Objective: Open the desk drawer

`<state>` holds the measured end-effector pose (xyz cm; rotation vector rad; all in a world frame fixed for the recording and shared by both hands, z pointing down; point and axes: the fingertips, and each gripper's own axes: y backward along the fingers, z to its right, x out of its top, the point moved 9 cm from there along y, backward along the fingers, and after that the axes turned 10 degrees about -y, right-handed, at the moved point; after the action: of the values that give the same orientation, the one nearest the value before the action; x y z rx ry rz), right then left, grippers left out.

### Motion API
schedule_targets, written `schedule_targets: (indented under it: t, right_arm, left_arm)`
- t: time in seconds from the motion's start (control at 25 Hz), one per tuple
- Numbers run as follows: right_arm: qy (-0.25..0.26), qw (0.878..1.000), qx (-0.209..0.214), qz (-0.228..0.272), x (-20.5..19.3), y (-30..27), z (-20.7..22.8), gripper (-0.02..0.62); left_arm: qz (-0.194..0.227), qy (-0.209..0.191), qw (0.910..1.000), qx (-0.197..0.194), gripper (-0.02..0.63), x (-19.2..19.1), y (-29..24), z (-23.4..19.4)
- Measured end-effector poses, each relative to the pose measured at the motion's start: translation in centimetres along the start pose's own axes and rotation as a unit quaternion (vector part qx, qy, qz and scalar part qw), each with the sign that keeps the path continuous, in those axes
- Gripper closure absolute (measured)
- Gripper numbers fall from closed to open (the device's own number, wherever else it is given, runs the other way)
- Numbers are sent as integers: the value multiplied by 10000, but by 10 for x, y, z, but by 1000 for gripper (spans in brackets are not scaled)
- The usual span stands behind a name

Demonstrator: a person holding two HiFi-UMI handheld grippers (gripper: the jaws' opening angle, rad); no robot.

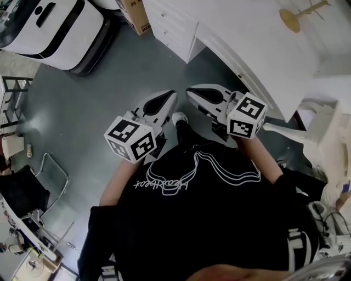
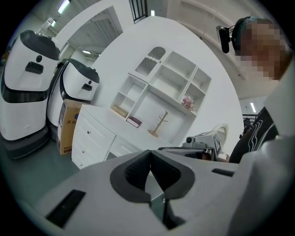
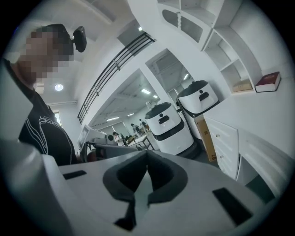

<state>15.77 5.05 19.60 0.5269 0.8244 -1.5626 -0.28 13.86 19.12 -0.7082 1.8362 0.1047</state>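
The white desk [image 1: 258, 49] runs along the upper right of the head view, with its drawer unit [image 1: 173, 27] at the left end. In the left gripper view the drawer unit [image 2: 87, 138] stands ahead to the left, its drawers closed with small knobs. My left gripper [image 1: 169, 97] and right gripper [image 1: 193, 92] hang side by side over the grey floor in front of the person's chest, well short of the desk. Both point toward it, and each is shut with nothing between its pads. The left gripper's [image 2: 150, 156] dark pads meet at the tip, as do the right gripper's [image 3: 147, 156].
White robot bases [image 1: 55, 27] and a cardboard box [image 1: 134, 13] stand left of the drawer unit. A wooden stand [image 1: 296, 16] and a dark red book [image 2: 133, 121] sit on the desk below a white shelf [image 2: 161, 78]. A black chair [image 1: 24, 189] is at lower left.
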Motion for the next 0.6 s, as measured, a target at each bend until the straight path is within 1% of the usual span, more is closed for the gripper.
schedule_targets:
  t: [0.12, 0.28, 0.4, 0.52, 0.6]
  right_arm:
    - [-56, 9999, -93, -41, 27, -17, 39, 589]
    - [-6, 9997, -209, -88, 49, -33, 81, 589]
    - [102, 9993, -305, -188, 53, -42, 110, 589]
    - [225, 9982, -435, -340, 49, -58, 131, 589]
    - [131, 9979, -505, -381, 41, -71, 143, 589]
  left_arm:
    - [-84, -116, 9999, -11, 601, 17, -30, -36]
    - [-63, -47, 9999, 73, 601, 33, -63, -74]
    - [-47, -119, 9999, 105, 601, 37, -87, -93]
    - [-75, 15, 9999, 127, 601, 29, -101, -113]
    - [-162, 59, 9997, 172, 601, 20, -106, -129]
